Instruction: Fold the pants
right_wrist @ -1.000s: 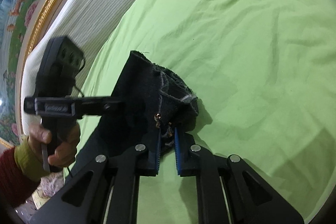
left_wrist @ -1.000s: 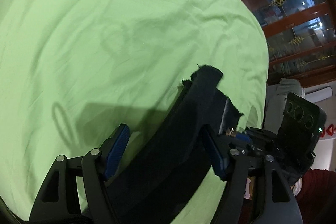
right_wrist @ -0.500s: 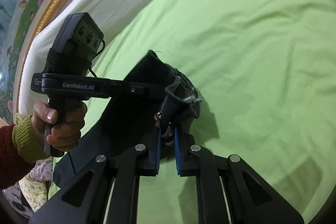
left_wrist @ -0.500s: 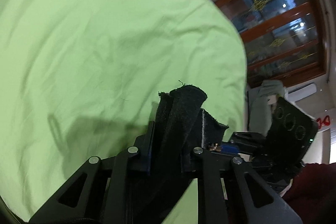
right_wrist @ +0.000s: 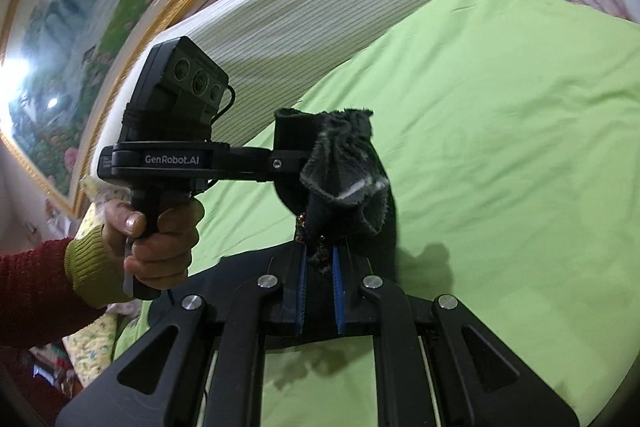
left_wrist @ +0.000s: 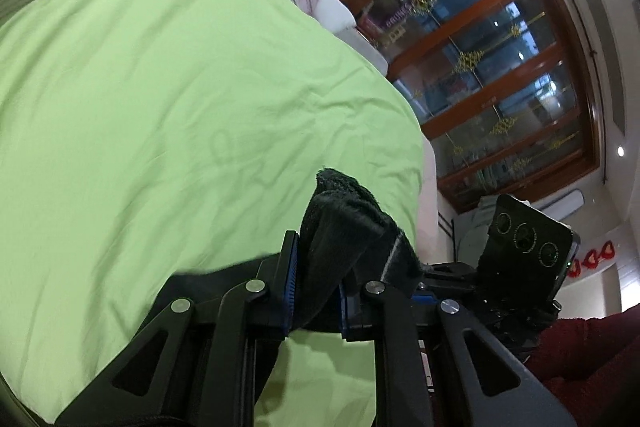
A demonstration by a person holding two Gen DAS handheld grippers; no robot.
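Black fabric, the pants, is held clear of the green bedsheet, pinched at two adjacent points of one bunched edge. The left gripper is closed on a thick roll of cloth that stands up and forward out of its jaws; the right gripper is closed on a thinner gather just beside it, with small metal rivets or a button showing at the pinch. In the right wrist view the left gripper's fingers enter the same bundle from the side, so the two grips are nearly touching, at roughly a right angle to each other. The remaining garment hangs down behind and below both jaws, toward the person, and trails onto the bedsheet's near edge; its long axis appears to run from the gathered edge back toward the holder, though most of it is hidden beneath the gripper frames. Neither hand is clearly nearer the free length. Judgement: the next move depends on drawing the two pinch points apart along that edge, then laying the cloth forward onto the open bedsheet ahead.
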